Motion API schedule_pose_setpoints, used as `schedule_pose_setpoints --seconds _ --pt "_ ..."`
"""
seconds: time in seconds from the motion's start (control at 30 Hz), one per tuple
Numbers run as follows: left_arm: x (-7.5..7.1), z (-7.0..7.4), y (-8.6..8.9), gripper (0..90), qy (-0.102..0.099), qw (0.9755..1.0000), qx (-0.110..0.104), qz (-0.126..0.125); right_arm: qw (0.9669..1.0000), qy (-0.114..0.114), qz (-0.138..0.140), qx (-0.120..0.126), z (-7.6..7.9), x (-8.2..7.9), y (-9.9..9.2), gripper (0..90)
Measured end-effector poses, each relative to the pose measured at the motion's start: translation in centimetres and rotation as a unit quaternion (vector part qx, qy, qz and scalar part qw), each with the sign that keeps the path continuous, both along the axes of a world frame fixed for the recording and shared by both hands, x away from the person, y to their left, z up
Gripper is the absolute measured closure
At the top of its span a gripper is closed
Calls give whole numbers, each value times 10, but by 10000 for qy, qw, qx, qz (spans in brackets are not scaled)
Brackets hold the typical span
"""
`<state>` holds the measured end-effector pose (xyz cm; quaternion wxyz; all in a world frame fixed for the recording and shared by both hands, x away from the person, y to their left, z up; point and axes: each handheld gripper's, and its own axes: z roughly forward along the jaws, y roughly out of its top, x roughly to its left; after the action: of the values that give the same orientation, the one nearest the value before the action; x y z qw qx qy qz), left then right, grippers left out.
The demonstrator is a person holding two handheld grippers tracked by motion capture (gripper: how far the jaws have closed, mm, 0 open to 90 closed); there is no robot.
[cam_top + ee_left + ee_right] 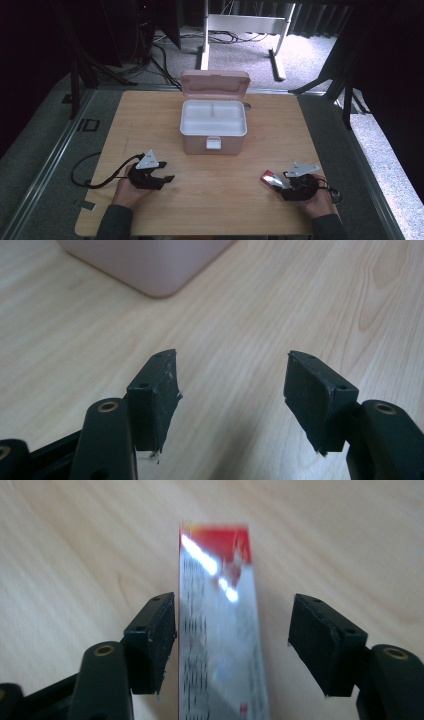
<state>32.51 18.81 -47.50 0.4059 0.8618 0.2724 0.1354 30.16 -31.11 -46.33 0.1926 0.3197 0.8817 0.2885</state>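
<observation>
From the high view, I am seeing the left gripper [159, 176] resting at the lower left of the surface [210, 200], the right gripper [280, 181] at the lower right by a red packet [270, 179], and the open pink box [214, 125] sitting at centre.

In the left gripper view, its fingers [155, 395] are standing spread over bare wood.

In the right gripper view, the fingers [152, 637] are standing spread, the packet [220, 630] lying between them, beside the left one.

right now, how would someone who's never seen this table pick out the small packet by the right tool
Start at the pink box standing open in the middle of the wooden table, then look toward the near right corner. There a flat packet lies between the open jaws of the right tool. It is the table's one shiny thing, silvery with a red end.
</observation>
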Motion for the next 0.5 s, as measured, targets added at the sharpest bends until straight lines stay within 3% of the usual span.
schedule_pose_setpoints --seconds 0.17,0.2,0.33,0.4,0.43,0.5 --pt "13 19 -5 349 -127 9998 -39 123 9992 -262 129 288 22 22 22 357" --pt "16 23 -6 348 -134 9998 -85 116 9984 -393 157 365 31 33 32 366" --pt "31 44 -13 322 -267 9995 -109 107 9969 -528 242 538 47 50 47 381" --pt "43 60 -18 322 -330 9992 -193 108 9939 -573 284 894 64 68 58 416" --pt "43 60 -18 323 -330 9992 -193 108 9939 -573 284 894 64 68 58 416" --pt "51 71 -22 323 -384 9989 -244 112 9917 -571 276 1116 73 80 64 424"
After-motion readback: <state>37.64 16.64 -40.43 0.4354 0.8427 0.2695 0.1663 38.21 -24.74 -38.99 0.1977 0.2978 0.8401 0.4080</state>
